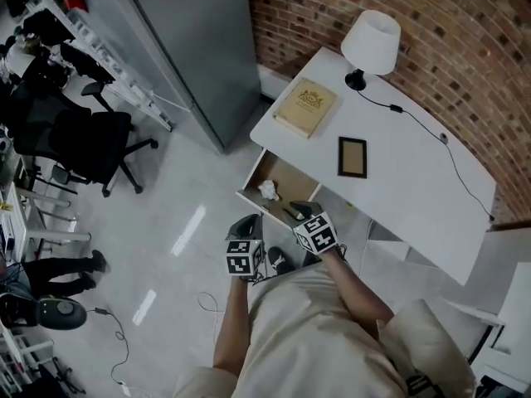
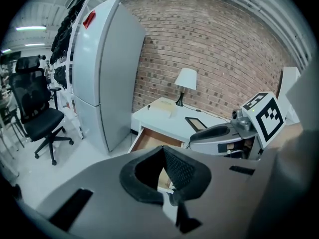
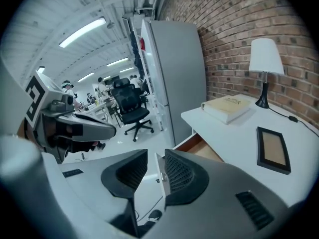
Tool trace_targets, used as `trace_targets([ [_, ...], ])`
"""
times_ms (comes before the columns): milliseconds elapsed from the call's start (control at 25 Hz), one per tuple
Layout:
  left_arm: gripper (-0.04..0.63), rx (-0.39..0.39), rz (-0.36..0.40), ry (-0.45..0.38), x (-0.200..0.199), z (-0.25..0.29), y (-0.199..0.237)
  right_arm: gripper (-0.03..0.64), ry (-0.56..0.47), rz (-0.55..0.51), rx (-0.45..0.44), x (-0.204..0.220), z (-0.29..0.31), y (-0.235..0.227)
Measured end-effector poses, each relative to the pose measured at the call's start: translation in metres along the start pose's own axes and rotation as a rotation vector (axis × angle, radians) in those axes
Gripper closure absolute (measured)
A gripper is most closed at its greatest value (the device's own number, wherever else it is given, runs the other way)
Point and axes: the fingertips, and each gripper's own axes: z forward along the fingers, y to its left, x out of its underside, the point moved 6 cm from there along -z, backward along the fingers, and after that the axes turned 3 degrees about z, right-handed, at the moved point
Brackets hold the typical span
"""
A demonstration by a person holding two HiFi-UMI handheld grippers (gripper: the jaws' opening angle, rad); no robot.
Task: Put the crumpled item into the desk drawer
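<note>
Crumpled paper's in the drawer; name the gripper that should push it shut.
Right, probably. The right gripper shows the drawer front between its parted jaws, lined up to push; the left gripper, jaws together, sits off toward its left end.

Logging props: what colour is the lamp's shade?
The lamp shade is white, on a black stand; the right gripper view shows it best.

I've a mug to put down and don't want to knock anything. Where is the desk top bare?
The widest bare stretch of the desk lies right of the picture frame, on the near side of the cable, out to the far end. A smaller patch lies between frame and book. The lamp corner is crowded.
</note>
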Motion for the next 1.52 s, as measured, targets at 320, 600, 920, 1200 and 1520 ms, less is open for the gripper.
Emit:
trace_targets([
  [320,0.58,0.0,0.025,0.016,0.002,0.003,-0.013,0.485,-0.026,0.042,0.009,0.005,-0.011,-0.003],
  [600,0.58,-0.017,0.011,0.011,0.009,0.001,-0.019,0.485,-0.034,0.059,0.012,0.016,-0.018,-0.002],
  [920,0.58,0.003,0.014,0.027,0.014,-0.006,-0.011,0.485,-0.023,0.082,-0.008,0.016,-0.004,0.004],
  [1200,0.58,0.012,0.026,0.022,0.006,-0.013,0.001,0.485,-0.027,0.072,-0.017,0.002,0.01,0.016],
  [1520,0.58,0.006,0.024,0.014,0.003,-0.012,0.014,0.485,-0.024,0.058,-0.013,-0.005,0.017,0.022],
])
